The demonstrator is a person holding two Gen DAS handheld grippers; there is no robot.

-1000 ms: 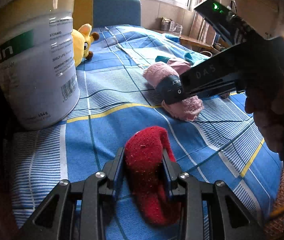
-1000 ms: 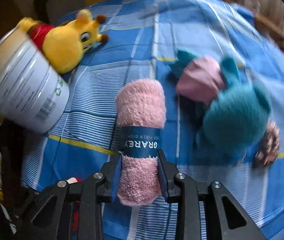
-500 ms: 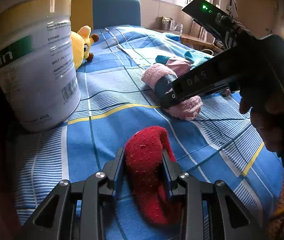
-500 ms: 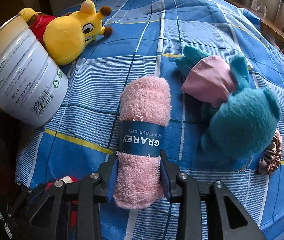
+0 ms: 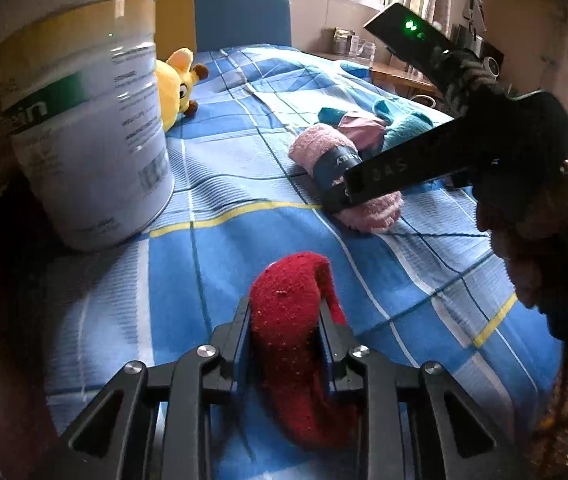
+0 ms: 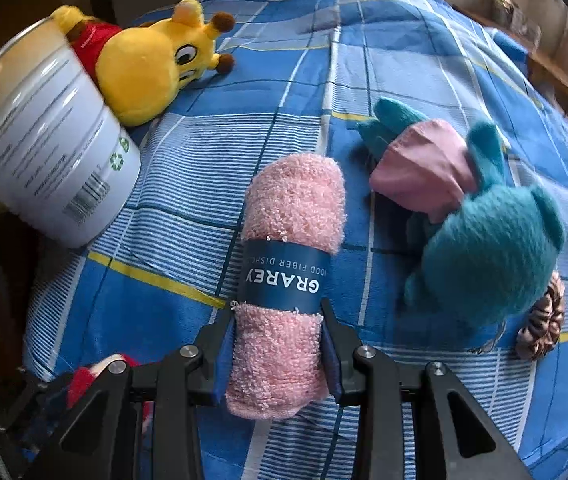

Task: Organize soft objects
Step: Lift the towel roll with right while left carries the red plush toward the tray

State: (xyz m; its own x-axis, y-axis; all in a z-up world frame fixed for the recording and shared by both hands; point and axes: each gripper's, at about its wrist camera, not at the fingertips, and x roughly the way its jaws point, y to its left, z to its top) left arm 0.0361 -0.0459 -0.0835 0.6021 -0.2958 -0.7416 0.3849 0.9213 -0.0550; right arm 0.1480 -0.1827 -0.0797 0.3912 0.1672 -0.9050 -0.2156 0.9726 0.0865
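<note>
My left gripper (image 5: 285, 312) is shut on a red fuzzy sock (image 5: 289, 320) and holds it just above the blue plaid bed cover (image 5: 212, 184). My right gripper (image 6: 278, 316) is shut on a rolled pink towel (image 6: 291, 208) with a dark blue band, near its lower end. The towel lies along the cover and also shows in the left wrist view (image 5: 323, 148). A large open tin can (image 5: 84, 128) stands at the left, seen too in the right wrist view (image 6: 48, 156).
A yellow plush toy (image 6: 152, 64) lies against the can. A teal plush with a pink cloth (image 6: 479, 216) lies right of the towel, with a brown scrunchie (image 6: 543, 320) beside it. A blue and yellow headboard (image 5: 236, 16) and a window are behind.
My left gripper with the red sock has lifted and drawn back slightly. My right gripper has stayed clamped on the pink towel and shifted a little with it.
</note>
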